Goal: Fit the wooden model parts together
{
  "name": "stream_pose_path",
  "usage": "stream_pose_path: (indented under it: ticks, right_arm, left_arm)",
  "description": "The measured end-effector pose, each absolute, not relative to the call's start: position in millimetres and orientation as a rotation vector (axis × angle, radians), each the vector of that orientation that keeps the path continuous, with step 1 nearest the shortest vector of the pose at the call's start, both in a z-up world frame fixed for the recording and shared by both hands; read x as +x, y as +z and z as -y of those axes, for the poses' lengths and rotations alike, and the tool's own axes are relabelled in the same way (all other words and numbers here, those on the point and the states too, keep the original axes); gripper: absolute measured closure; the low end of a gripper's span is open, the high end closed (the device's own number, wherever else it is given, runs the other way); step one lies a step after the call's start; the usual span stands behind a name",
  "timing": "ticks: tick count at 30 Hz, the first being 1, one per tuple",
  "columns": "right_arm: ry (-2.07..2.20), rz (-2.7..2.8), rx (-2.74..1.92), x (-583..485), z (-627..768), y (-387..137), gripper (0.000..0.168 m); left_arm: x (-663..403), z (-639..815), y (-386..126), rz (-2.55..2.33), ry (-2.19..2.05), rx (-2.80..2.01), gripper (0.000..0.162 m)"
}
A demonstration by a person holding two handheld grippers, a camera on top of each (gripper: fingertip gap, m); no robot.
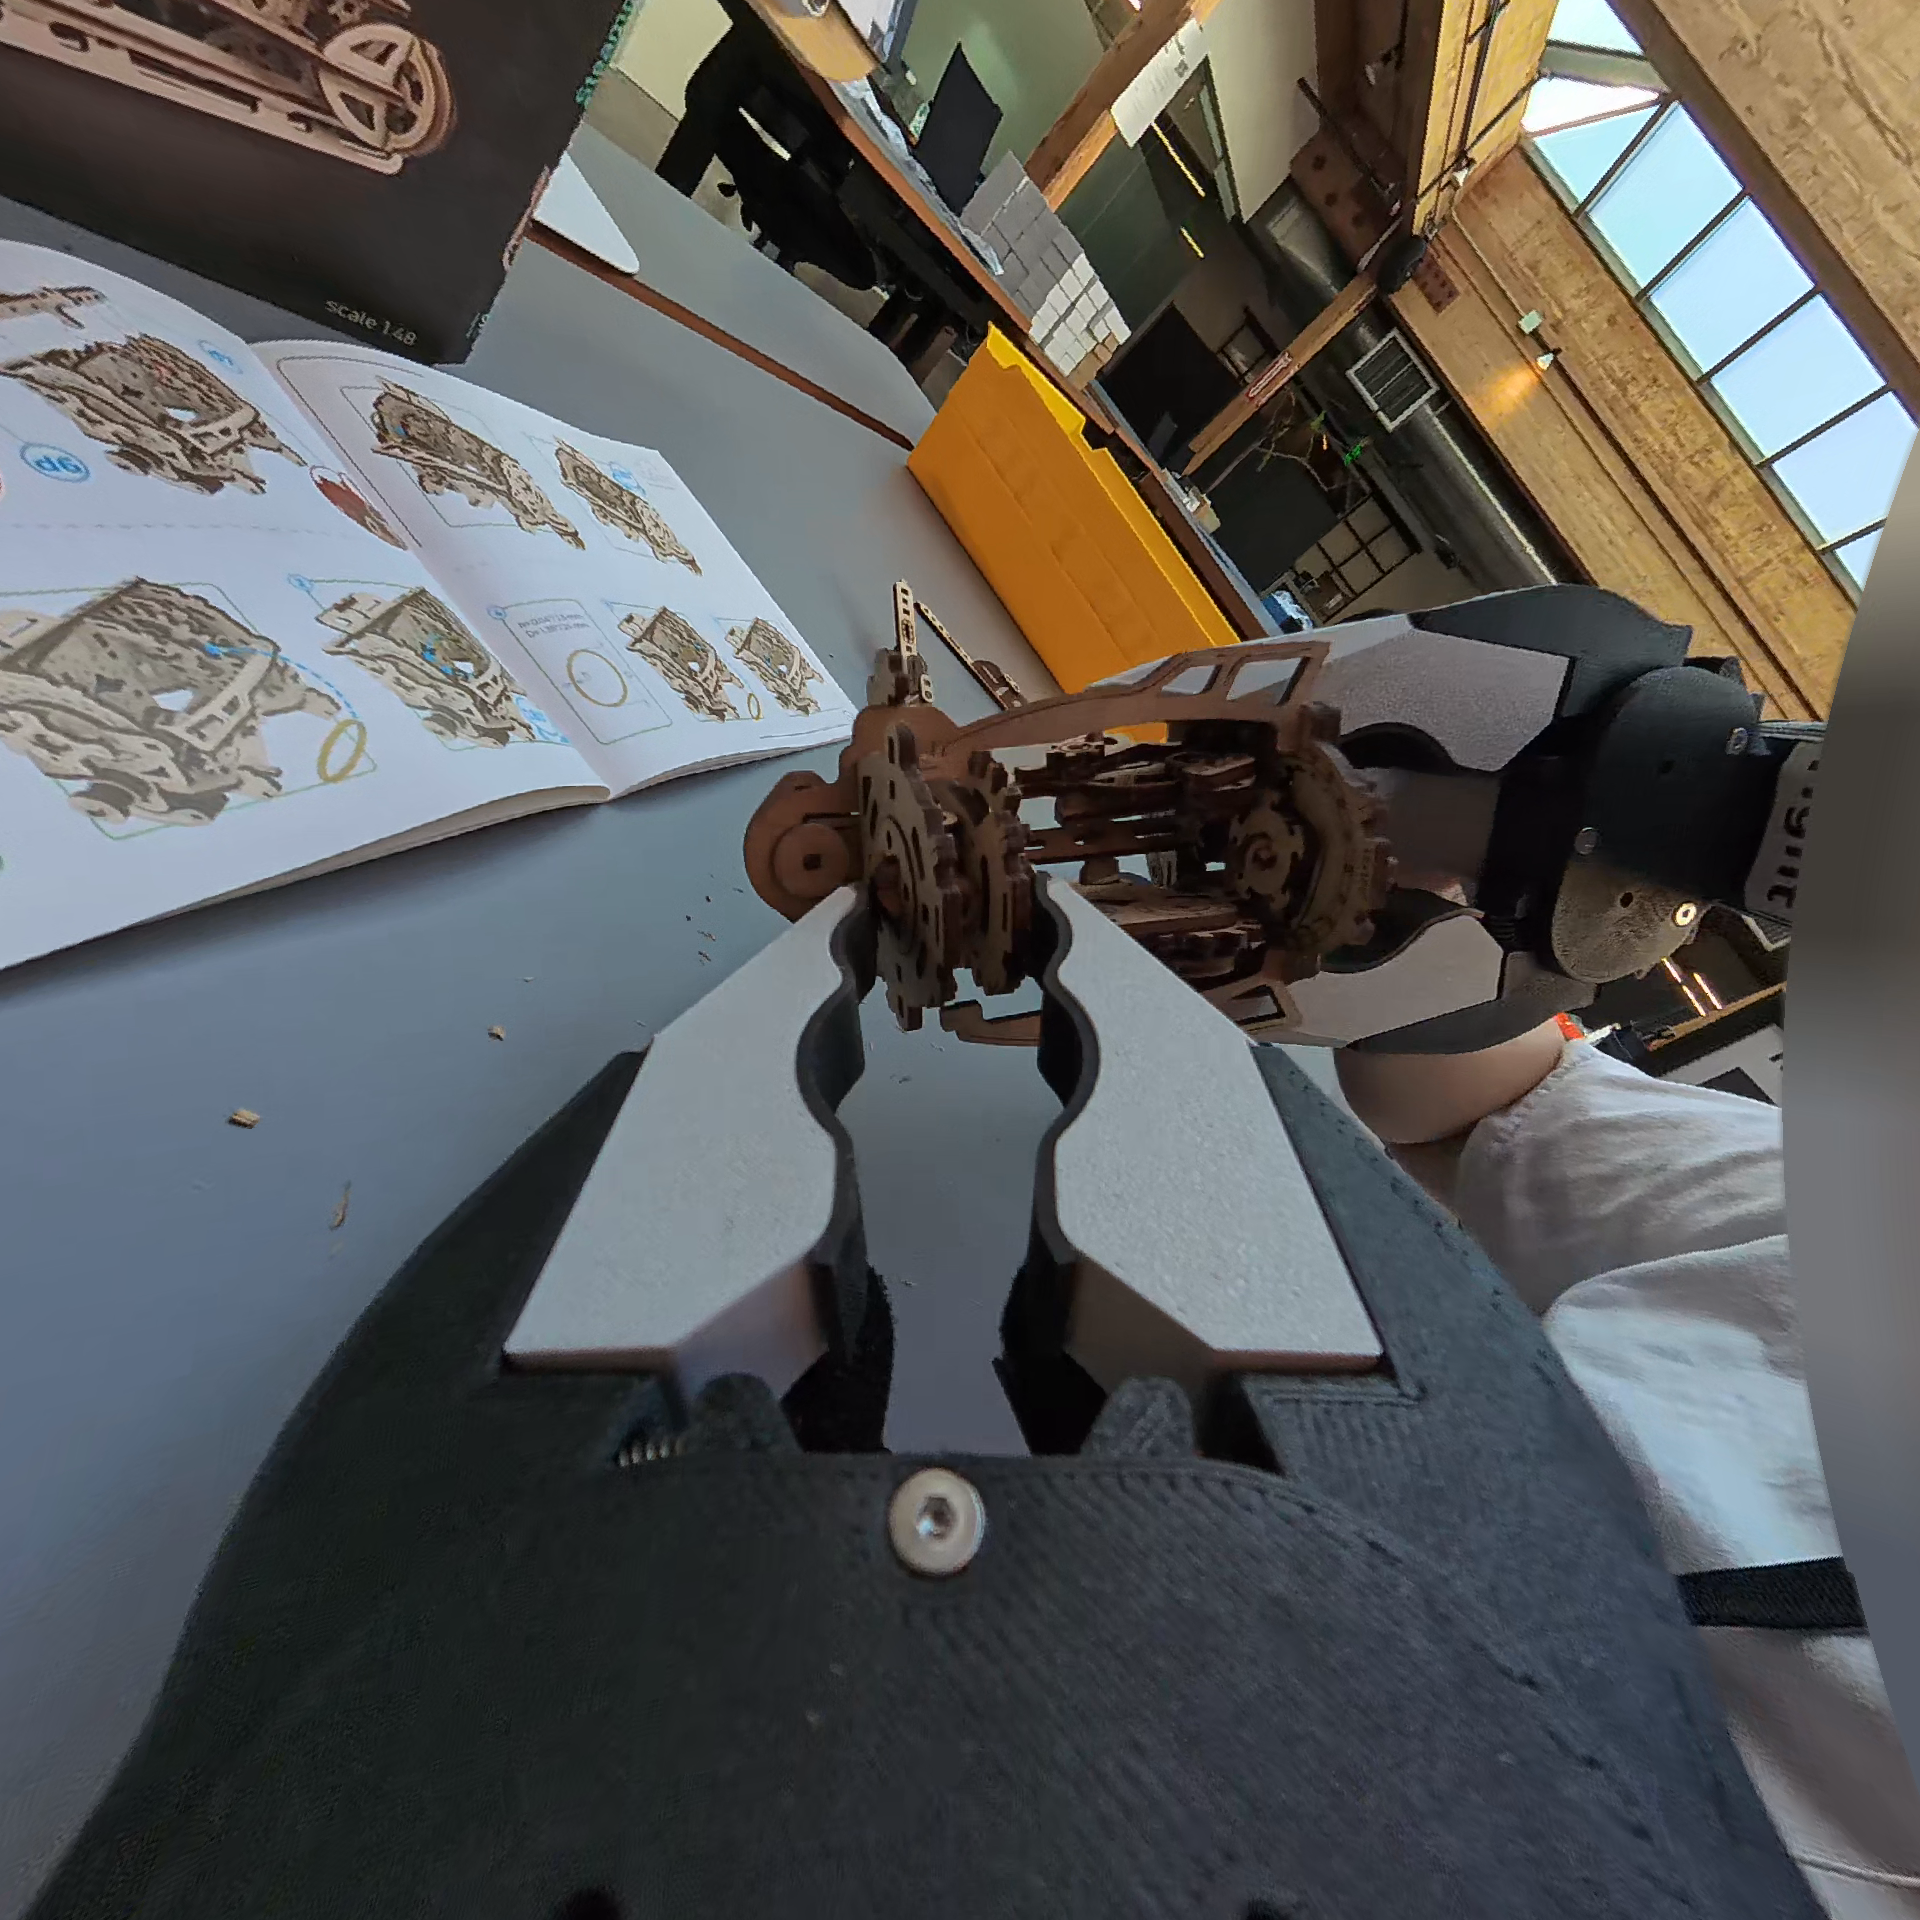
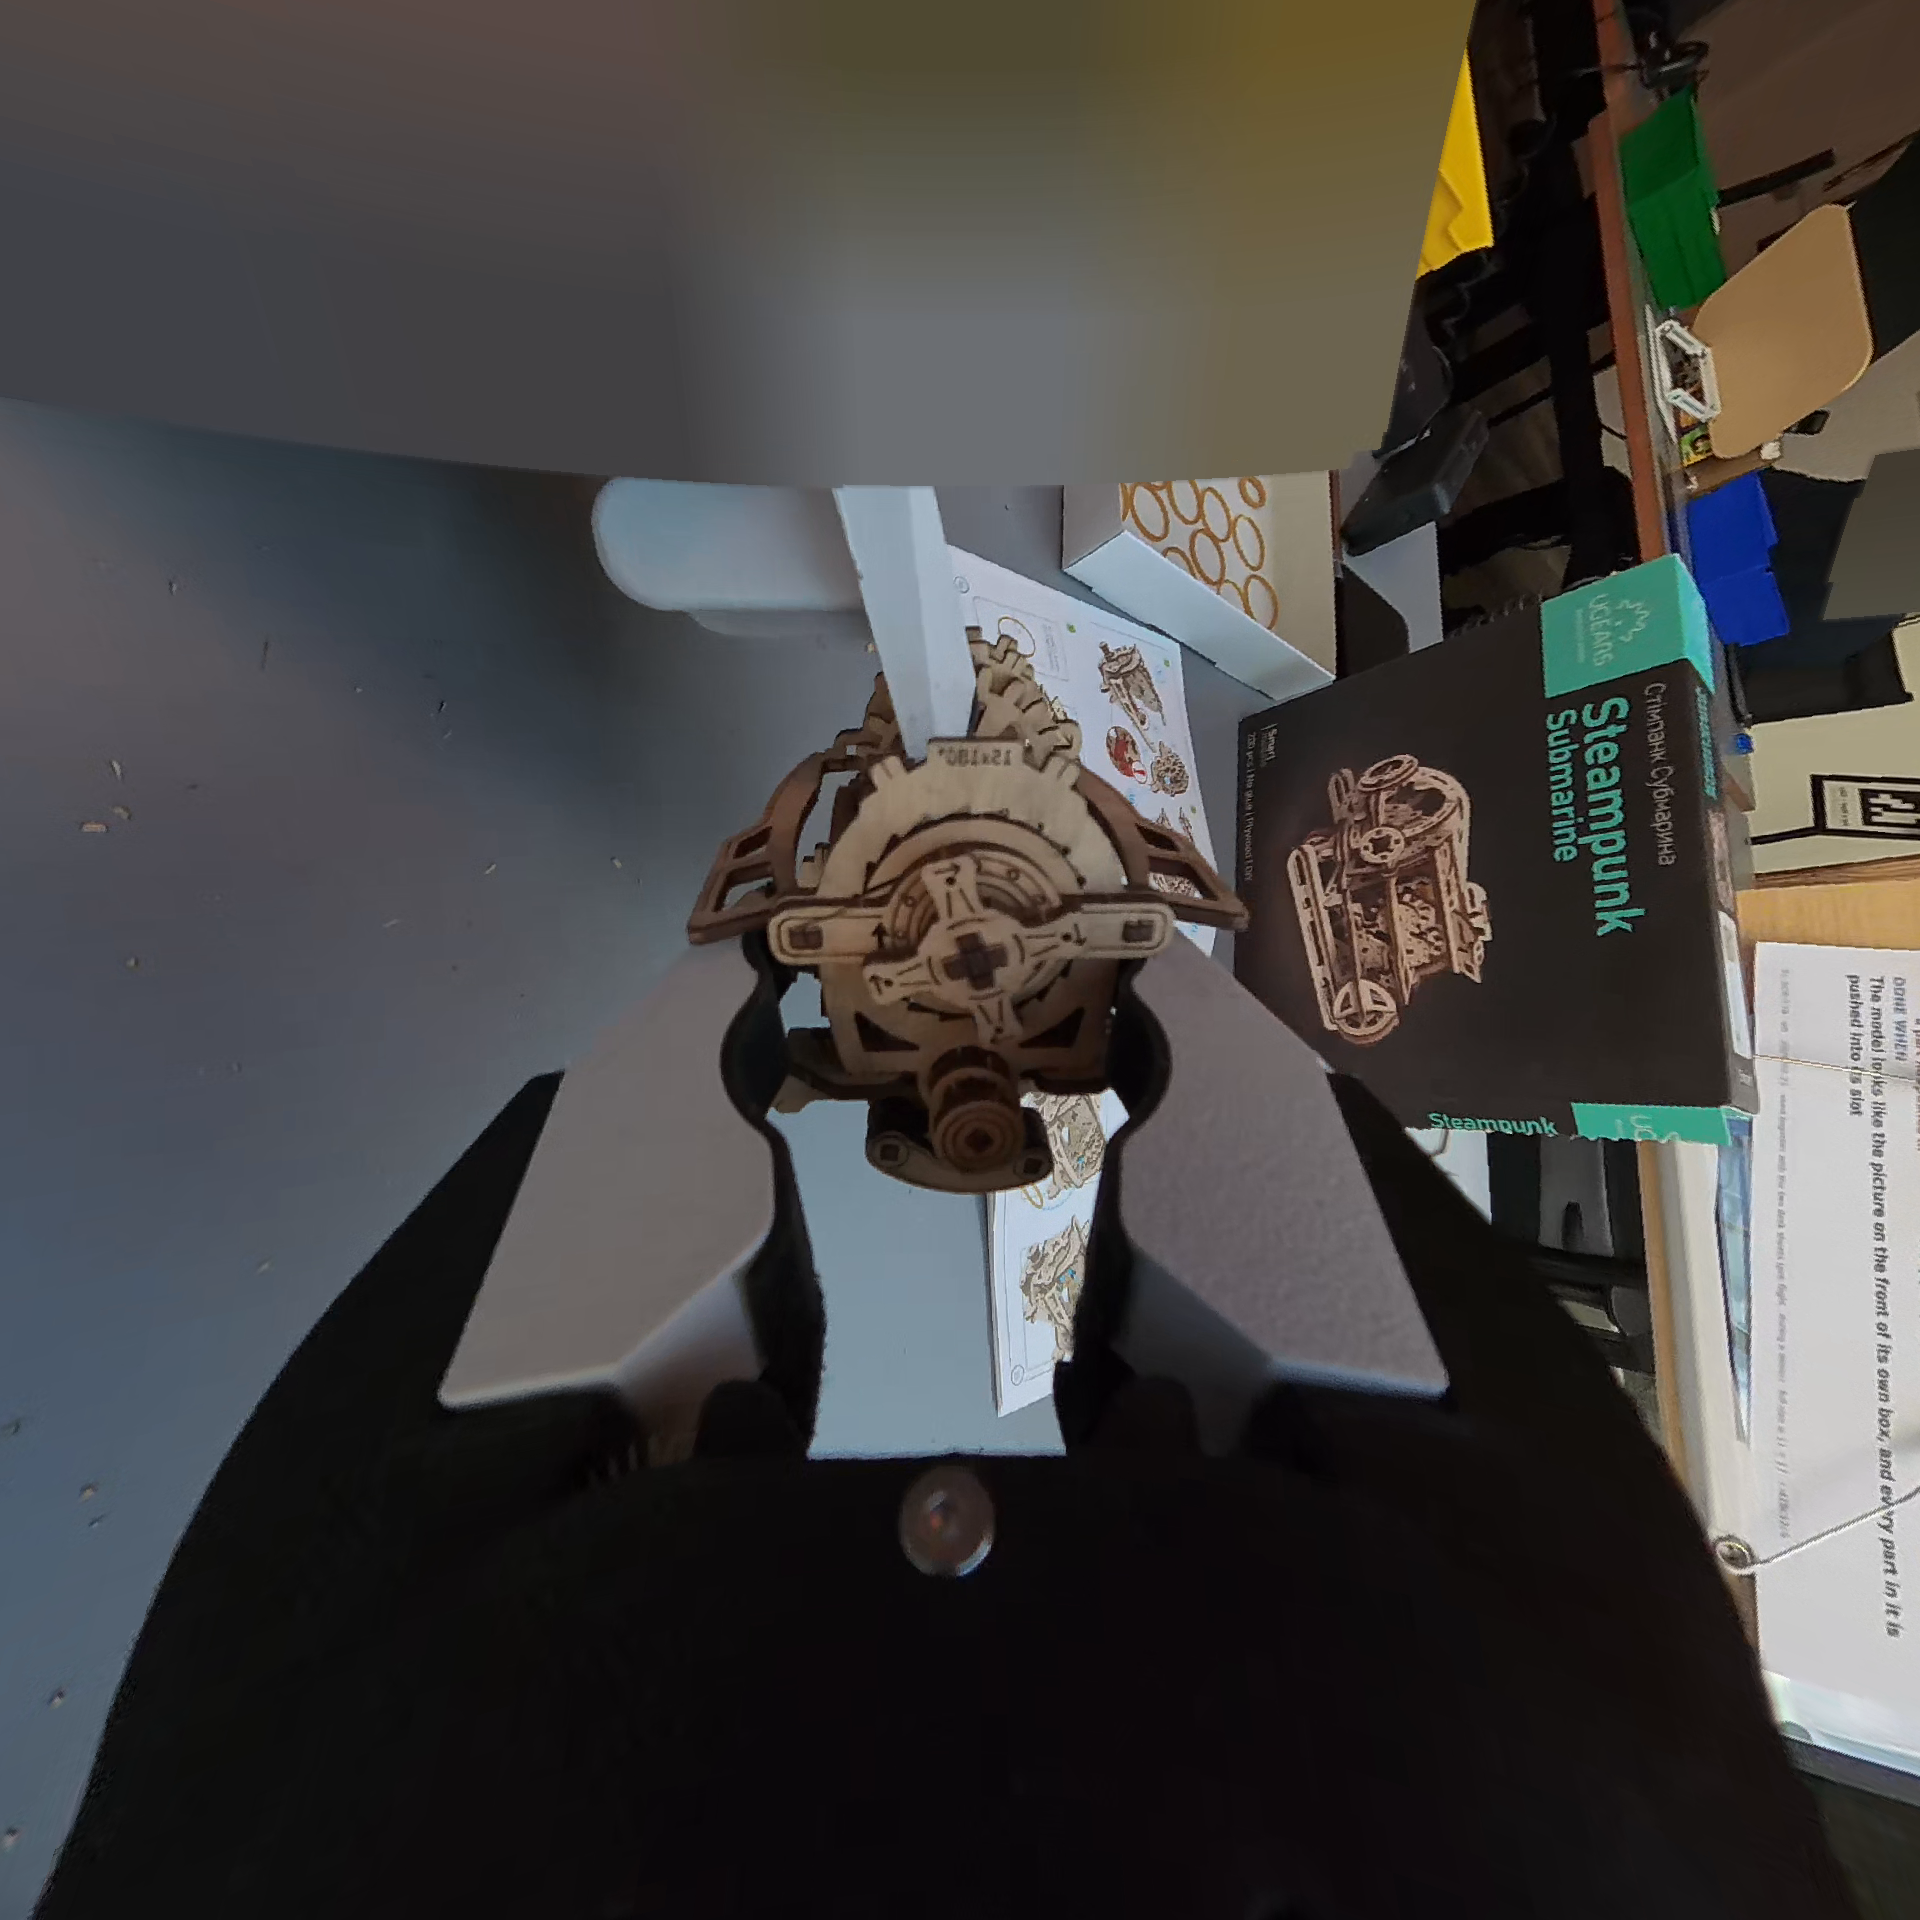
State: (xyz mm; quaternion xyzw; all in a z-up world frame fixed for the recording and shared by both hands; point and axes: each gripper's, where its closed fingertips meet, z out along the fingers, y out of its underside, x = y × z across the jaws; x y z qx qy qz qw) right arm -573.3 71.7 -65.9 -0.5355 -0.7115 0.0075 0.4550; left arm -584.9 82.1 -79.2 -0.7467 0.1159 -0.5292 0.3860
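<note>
The wooden model (image 1: 1122,831) is a brown mesh of gears and frames held in the air above the grey table (image 1: 520,1039) by both grippers. My left gripper (image 1: 945,899) is shut on the gear cluster at one end of it. My right gripper (image 1: 1226,842) comes in from the right and clamps the other end. In the right wrist view the right gripper (image 2: 951,987) is shut on the model (image 2: 966,935), whose round cross-shaped face points at the camera. A pale finger (image 2: 904,623) of the left gripper reaches the model's far side.
An open instruction booklet (image 1: 364,623) lies on the left, with the black kit box (image 1: 260,156) behind it. A loose wooden strip (image 1: 935,644) lies near a yellow bin (image 1: 1060,520). Wood chips dot the table. A white box of rubber rings (image 2: 1195,551) and a printed sheet (image 2: 1849,1247) sit near the box. Less than 4 cm separates the two grippers' tips.
</note>
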Motion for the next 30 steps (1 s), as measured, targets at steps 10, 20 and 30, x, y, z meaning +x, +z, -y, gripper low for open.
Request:
stream_pose_path:
  ticks: [10, 20, 30]
  right_arm:
    - [0.08, 1.79, -1.348, -574, -74, -71, 0.109]
    - [0.068, 1.802, -1.375, -577, -73, -78, 0.108]
    - [0.055, 1.804, -1.405, -577, -74, -80, 0.109]
  left_arm:
    - [-582, -82, -88, -0.19, -1.55, -1.949, 0.135]
    - [-578, -80, -98, -0.124, -1.635, -1.973, 0.134]
    - [-579, -83, -98, -0.076, -1.631, -1.957, 0.135]
